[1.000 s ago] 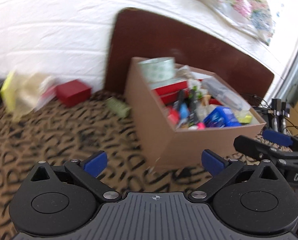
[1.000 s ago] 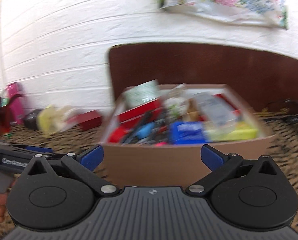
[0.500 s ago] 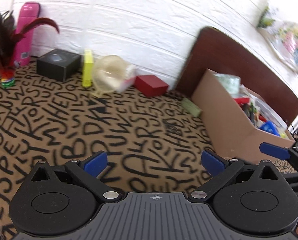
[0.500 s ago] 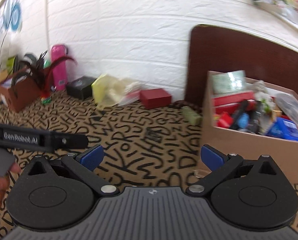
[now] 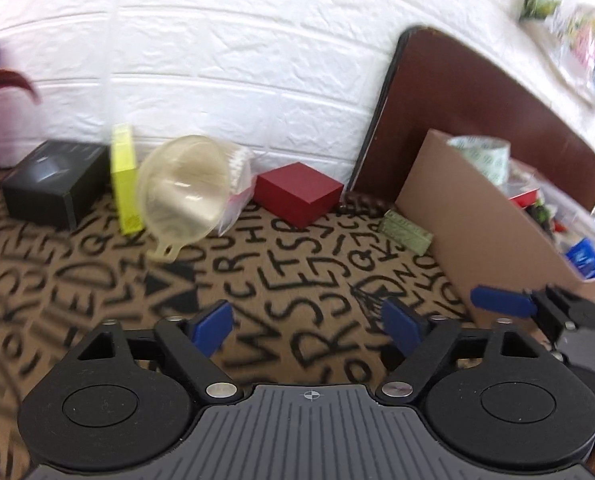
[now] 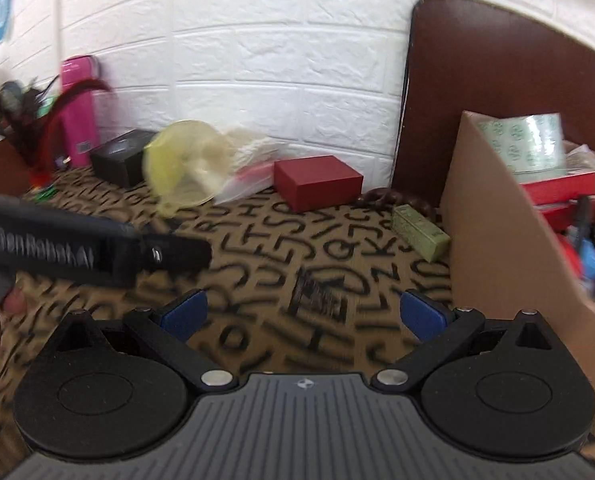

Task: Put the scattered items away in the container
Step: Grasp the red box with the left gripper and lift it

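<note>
While the left gripper (image 5: 309, 324) gapes (closing, empty), the funnel (image 5: 185, 190) lies well ahead.

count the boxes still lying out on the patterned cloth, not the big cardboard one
4: a black box at far left, a yellow box upright beside it, a red box by the wall, and a small green box beside the cardboard container. More may be hidden.

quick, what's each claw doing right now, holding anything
Left claw: open, nothing between its fingers; its jaws have just been closing a little.
Right claw: open, empty.
</note>
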`<control>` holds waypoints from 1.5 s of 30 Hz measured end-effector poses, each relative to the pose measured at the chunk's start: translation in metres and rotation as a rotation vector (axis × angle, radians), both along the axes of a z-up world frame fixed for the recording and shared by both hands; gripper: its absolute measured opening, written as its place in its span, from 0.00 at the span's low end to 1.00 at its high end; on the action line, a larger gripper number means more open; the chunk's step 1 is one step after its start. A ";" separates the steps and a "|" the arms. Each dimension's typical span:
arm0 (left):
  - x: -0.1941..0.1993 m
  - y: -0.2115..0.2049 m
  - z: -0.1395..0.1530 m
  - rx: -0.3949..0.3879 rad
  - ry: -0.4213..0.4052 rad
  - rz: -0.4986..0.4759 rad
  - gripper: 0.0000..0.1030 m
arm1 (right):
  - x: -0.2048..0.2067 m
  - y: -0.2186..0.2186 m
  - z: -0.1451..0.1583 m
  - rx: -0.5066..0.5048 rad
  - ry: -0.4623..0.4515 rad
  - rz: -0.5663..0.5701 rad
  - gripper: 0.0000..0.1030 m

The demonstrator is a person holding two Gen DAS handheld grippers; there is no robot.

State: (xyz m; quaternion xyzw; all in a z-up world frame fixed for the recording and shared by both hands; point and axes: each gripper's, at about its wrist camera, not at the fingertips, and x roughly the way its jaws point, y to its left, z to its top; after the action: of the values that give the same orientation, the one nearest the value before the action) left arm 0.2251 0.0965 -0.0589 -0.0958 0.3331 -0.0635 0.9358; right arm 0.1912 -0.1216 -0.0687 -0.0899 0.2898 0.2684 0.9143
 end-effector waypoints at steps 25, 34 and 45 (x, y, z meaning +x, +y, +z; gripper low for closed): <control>0.164 0.027 -0.040 -0.151 0.014 -0.050 0.75 | 0.159 0.081 -0.039 -0.004 0.001 0.132 0.92; 0.123 0.022 -0.028 -0.157 0.078 -0.062 0.68 | 0.104 0.071 -0.028 -0.046 -0.035 0.138 0.84; -0.044 -0.030 -0.018 -0.117 0.151 -0.114 0.70 | -0.056 0.008 -0.018 -0.059 0.026 0.184 0.82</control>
State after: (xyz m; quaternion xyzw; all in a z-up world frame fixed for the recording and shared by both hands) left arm 0.1816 0.0663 -0.0769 -0.1358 0.4034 -0.1285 0.8957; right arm 0.1352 -0.1137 -0.0866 -0.1393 0.3001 0.3438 0.8788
